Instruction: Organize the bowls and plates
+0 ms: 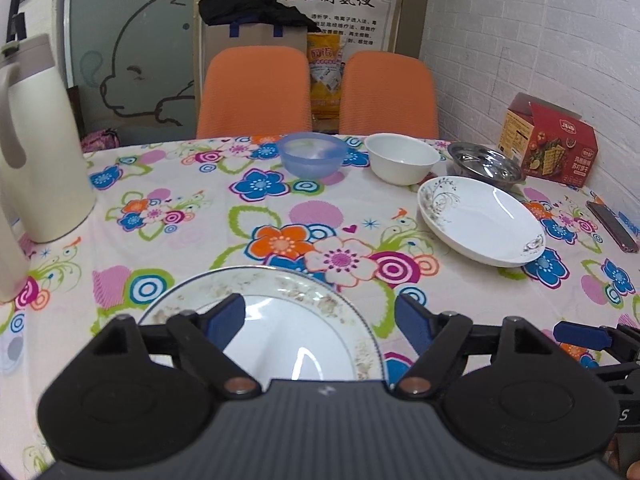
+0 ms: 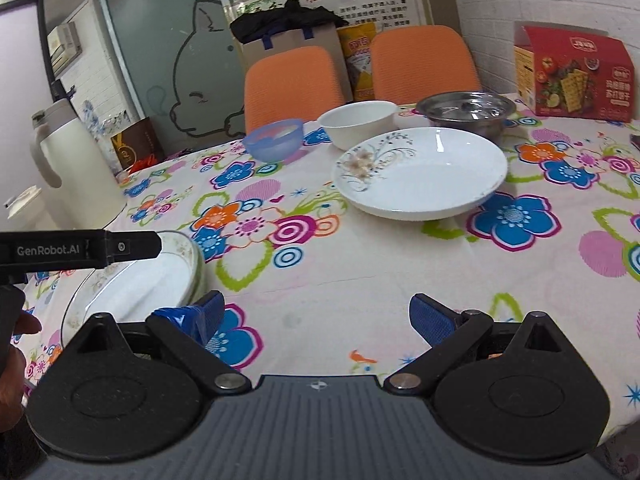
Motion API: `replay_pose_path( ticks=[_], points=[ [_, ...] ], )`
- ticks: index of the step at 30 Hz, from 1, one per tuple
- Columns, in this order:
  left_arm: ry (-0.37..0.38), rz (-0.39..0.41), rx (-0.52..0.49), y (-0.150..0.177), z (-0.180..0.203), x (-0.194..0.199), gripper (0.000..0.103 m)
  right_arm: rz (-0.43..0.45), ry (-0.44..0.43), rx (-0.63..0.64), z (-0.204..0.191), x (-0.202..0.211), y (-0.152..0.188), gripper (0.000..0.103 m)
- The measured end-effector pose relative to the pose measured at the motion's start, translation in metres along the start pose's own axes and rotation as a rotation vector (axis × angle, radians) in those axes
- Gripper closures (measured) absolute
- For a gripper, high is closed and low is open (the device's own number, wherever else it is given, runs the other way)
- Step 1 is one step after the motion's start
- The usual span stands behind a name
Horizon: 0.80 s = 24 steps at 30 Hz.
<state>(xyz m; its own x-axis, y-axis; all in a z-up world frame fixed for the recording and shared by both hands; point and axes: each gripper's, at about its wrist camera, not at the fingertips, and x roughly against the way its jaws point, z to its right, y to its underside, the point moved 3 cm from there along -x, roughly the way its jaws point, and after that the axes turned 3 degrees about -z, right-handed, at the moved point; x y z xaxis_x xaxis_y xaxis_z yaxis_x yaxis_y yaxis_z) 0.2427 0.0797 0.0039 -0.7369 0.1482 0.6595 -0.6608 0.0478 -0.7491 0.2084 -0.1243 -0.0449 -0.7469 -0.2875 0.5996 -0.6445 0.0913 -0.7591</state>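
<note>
A floral tablecloth [image 1: 208, 216] is seen covering the table in both wrist views; the left gripper [image 1: 320, 316] is held with its 2 blue-padded fingers spread wide and nothing between them, above a gold-rimmed plate [image 1: 280, 320] lying at 6 o'clock in the left view. In the right view the same plate [image 2: 132, 292] is found at 8 o'clock, with the left tool's black arm over its far rim, and "GenRobot.AI" is read on that arm in pale letters. The right gripper [image 2: 316, 316] is likewise spread wide and empty, over bare cloth. A deep white plate with a floral sprig [image 2: 424, 176] is placed at 1 o'clock in the right view; behind it, from left to right, a translucent blue bowl [image 2: 274, 140], a white bowl [image 2: 358, 122] and a steel bowl [image 2: 466, 110] are lined up along the far edge. A red cracker box [image 2: 572, 76] printed with Chinese characters is stood at 2 o'clock; its brand cannot be made out. A cream thermos jug [image 1: 36, 140] is set at 9 o'clock in the left view. A wall poster [image 1: 304, 4] is headed by large Chinese calligraphy, with small unreadable print beneath. 2 orange chairs [image 1: 256, 92] are drawn up at 12 o'clock.
</note>
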Motion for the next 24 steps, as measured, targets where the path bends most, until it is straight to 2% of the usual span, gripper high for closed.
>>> replay_pose_path(
  ticks=[4, 5, 7, 11, 18, 21, 24],
  points=[
    [0.009, -0.034, -0.038, -0.01, 0.027, -0.015, 0.024, 0.019, 0.019, -0.05, 0.029, 0.003, -0.007, 0.016],
    [0.009, -0.038, -0.045, -0.013, 0.032, -0.019, 0.019, 0.024, 0.023, -0.06, 0.036, 0.003, -0.009, 0.016],
    [0.005, -0.035, -0.047, -0.019, 0.044, -0.027, 0.0, 0.034, 0.034, -0.077, 0.05, 0.004, -0.013, 0.016],
    [0.023, -0.033, -0.056, -0.028, 0.068, -0.039, 0.0, 0.039, 0.061, -0.103, 0.077, 0.003, -0.023, 0.016],
    [0.05, -0.119, -0.015, -0.039, 0.087, -0.072, 0.0, 0.047, 0.078, -0.109, 0.111, -0.003, -0.037, 0.016],
    [0.05, -0.138, 0.019, -0.055, 0.09, -0.086, 0.0, 0.062, 0.095, -0.07, 0.12, -0.01, -0.055, 0.016],
    [0.082, -0.173, 0.038, -0.081, 0.093, -0.107, 0.0, 0.052, 0.11, -0.021, 0.126, -0.027, -0.079, 0.016]
  ],
)
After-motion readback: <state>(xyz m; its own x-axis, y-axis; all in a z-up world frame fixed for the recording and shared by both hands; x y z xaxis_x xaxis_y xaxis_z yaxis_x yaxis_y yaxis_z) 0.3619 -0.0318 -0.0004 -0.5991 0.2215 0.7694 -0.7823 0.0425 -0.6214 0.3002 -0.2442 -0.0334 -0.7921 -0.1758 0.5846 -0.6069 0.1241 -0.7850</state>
